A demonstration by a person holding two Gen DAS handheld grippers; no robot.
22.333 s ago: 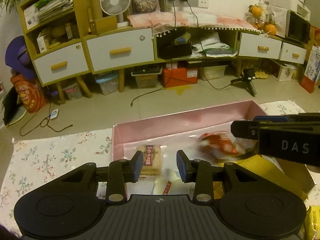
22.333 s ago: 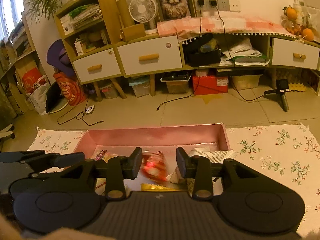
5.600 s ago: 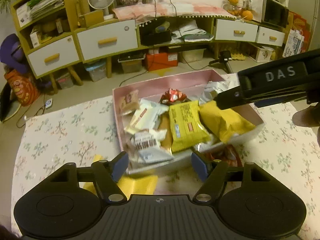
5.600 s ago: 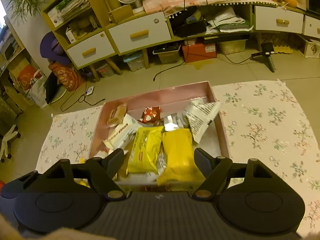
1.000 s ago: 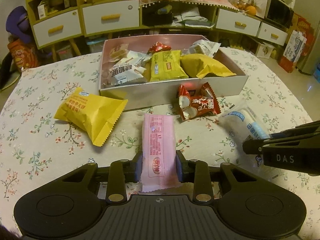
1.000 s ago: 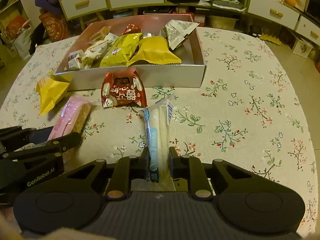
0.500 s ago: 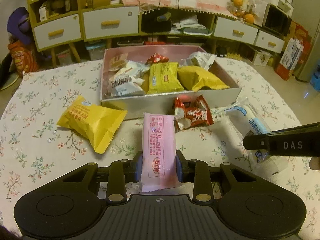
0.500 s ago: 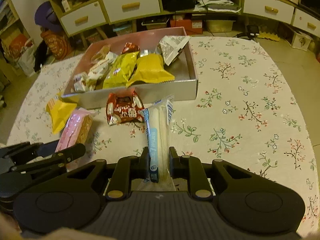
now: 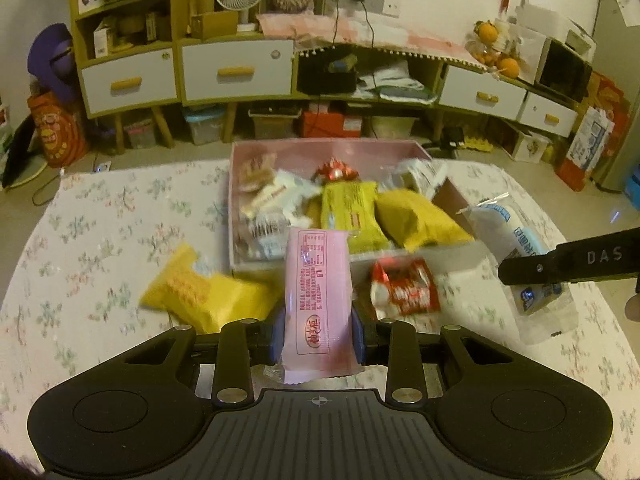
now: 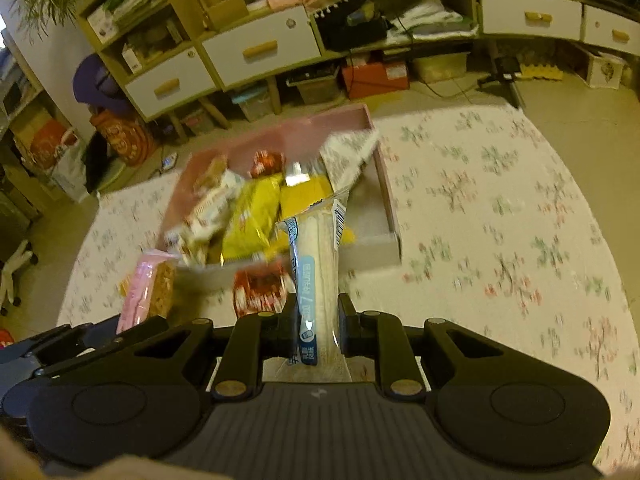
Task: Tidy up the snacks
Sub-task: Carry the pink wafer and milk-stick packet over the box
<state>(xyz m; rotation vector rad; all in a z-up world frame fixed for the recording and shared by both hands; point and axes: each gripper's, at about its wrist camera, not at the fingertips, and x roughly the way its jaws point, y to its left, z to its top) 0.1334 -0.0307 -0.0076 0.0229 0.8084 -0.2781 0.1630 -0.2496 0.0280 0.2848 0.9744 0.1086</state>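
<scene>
Both views motion-blurred; snacks inside pink box (image 9: 448, 192) hard to tell apart. Pink packet (image 9: 318, 300) print unreadable. "DAS" legible on right gripper (image 10: 318, 330) side. Left gripper (image 9: 318, 338) clamps pink packet, lifted; right gripper clamps white-blue packet (image 10: 318, 276). Yellow bag (image 9: 200, 294), red packet (image 9: 404, 290) lie on floral tablecloth (image 9: 100, 240) before box.
</scene>
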